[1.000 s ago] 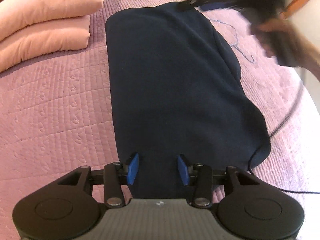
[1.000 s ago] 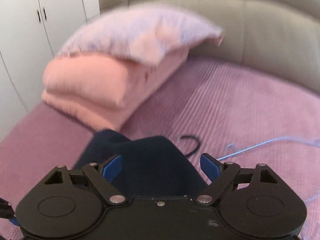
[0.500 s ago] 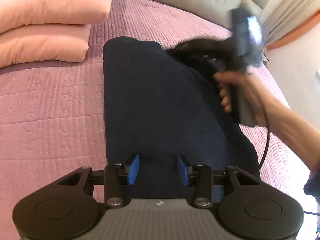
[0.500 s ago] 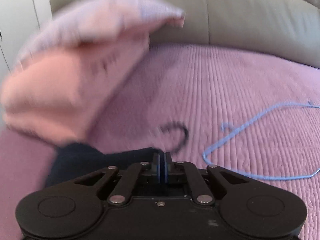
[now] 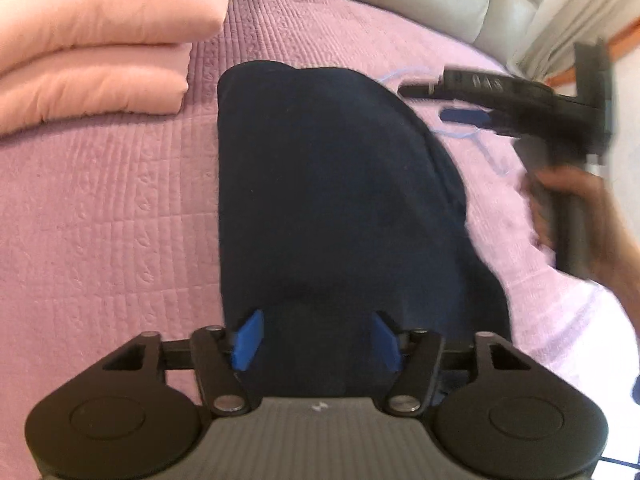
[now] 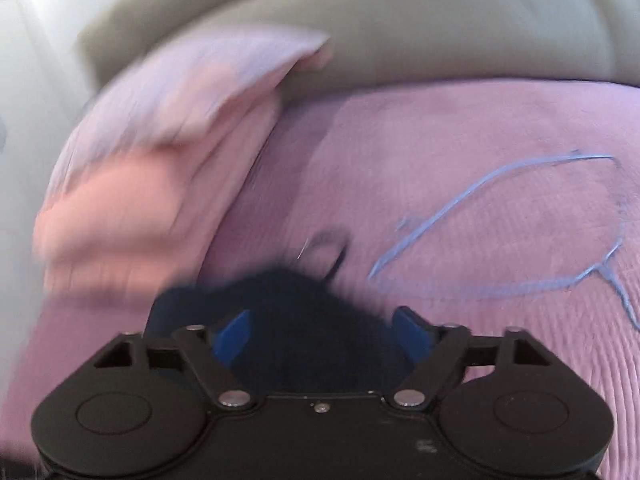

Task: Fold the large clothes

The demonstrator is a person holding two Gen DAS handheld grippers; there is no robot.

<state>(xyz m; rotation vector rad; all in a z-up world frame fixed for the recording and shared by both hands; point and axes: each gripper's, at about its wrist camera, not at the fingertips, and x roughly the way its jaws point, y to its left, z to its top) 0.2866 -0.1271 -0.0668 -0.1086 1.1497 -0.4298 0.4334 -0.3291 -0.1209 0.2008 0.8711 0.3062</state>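
Note:
A dark navy garment (image 5: pixel 332 200) lies folded lengthwise on the purple quilted bedspread (image 5: pixel 100 220). My left gripper (image 5: pixel 318 340) is open, its blue pads either side of the garment's near edge, holding nothing. My right gripper (image 6: pixel 324 334) is open above the garment's far end (image 6: pixel 296 312); the view is blurred by motion. In the left wrist view the right gripper (image 5: pixel 500 108) hovers blurred at the garment's far right, held by a hand (image 5: pixel 572 208).
Stacked pink pillows (image 5: pixel 92 48) lie at the far left, also in the right wrist view (image 6: pixel 152 184). A blue wire hanger (image 6: pixel 520 232) and a black hook (image 6: pixel 332 248) lie on the bedspread beyond the garment. A grey padded headboard (image 6: pixel 440 24) stands behind.
My right gripper was shut half a second ago and has opened, letting go of the garment's far end and pulling away to the right. My left gripper's jaws have widened slightly.

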